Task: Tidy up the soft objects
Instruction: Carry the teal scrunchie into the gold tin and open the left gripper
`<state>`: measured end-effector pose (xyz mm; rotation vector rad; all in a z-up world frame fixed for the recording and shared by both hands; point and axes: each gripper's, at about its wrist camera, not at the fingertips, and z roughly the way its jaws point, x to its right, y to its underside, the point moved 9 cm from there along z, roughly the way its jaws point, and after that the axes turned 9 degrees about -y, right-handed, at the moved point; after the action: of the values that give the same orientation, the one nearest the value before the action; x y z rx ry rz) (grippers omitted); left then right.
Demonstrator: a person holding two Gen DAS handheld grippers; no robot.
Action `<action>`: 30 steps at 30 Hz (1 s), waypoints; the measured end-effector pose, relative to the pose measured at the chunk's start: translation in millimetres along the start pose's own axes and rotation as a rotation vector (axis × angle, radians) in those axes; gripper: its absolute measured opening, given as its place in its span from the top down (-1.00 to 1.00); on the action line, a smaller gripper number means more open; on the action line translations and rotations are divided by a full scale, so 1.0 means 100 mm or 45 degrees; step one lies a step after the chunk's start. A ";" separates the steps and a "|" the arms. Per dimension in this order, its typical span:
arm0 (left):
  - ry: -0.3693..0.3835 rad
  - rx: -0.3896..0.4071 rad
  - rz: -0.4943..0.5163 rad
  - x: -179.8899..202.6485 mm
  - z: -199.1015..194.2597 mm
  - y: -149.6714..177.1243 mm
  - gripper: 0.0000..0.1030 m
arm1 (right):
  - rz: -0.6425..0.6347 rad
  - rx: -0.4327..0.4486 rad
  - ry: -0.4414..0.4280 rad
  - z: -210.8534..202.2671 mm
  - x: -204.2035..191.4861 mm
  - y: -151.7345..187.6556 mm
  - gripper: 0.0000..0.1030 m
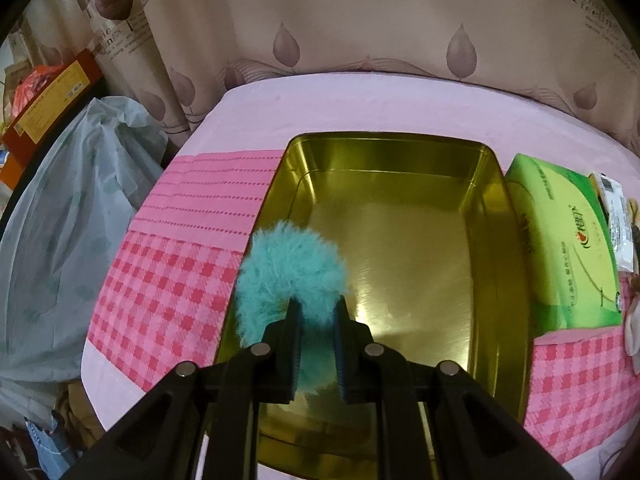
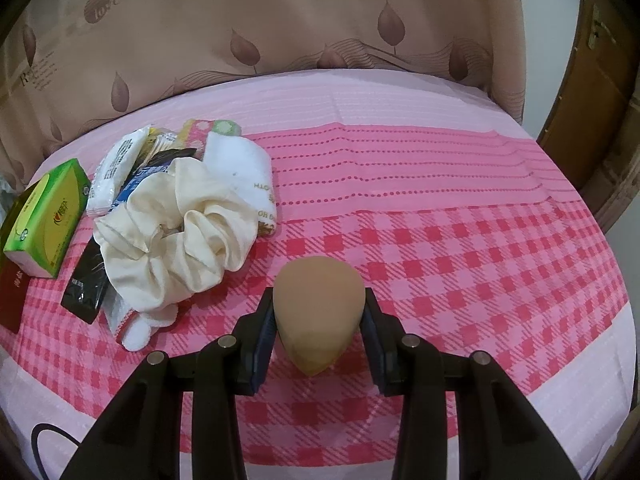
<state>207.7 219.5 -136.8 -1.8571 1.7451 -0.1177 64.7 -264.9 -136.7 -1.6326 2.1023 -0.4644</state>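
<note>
In the left wrist view my left gripper (image 1: 318, 312) is shut on a fluffy teal scrunchie (image 1: 290, 276) and holds it over the near left part of an open gold metal tin (image 1: 492, 216). In the right wrist view my right gripper (image 2: 320, 320) is shut on a tan egg-shaped makeup sponge (image 2: 320, 308), a little above the pink checked cloth (image 2: 480, 264). A cream satin scrunchie (image 2: 172, 232) lies on a pile of things to the left of it.
A green tissue pack (image 1: 568, 240) lies just right of the tin; it also shows in the right wrist view (image 2: 48, 216). White packets (image 2: 116, 168), a black sachet (image 2: 86, 284) and a folded white cloth (image 2: 244, 172) sit in the pile. A grey bag (image 1: 68, 248) stands left of the table.
</note>
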 end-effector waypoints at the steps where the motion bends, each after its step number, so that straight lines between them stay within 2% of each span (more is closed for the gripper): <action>1: -0.004 -0.002 0.000 -0.01 0.00 0.00 0.68 | -0.001 0.001 0.001 0.00 0.00 0.00 0.29; 8: -0.010 -0.018 0.009 -0.04 0.02 0.06 0.60 | -0.007 0.002 0.015 0.00 0.01 0.00 0.29; 12: -0.020 -0.022 0.020 -0.04 0.02 0.08 0.37 | -0.012 0.010 0.021 -0.01 0.01 -0.01 0.29; 17: 0.008 -0.022 -0.003 -0.09 0.00 0.13 0.21 | -0.034 0.035 0.035 -0.04 0.02 -0.03 0.29; 26: 0.018 0.084 -0.061 -0.25 -0.26 0.20 0.18 | -0.045 0.159 0.045 -0.31 -0.05 -0.20 0.29; 30: -0.005 0.137 -0.116 -0.38 -0.38 0.24 0.18 | -0.068 0.207 0.007 -0.45 -0.23 -0.28 0.29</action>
<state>164.4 242.1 -104.0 -1.8568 1.6197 -0.2390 68.4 -249.2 -80.7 -1.5980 1.9727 -0.6404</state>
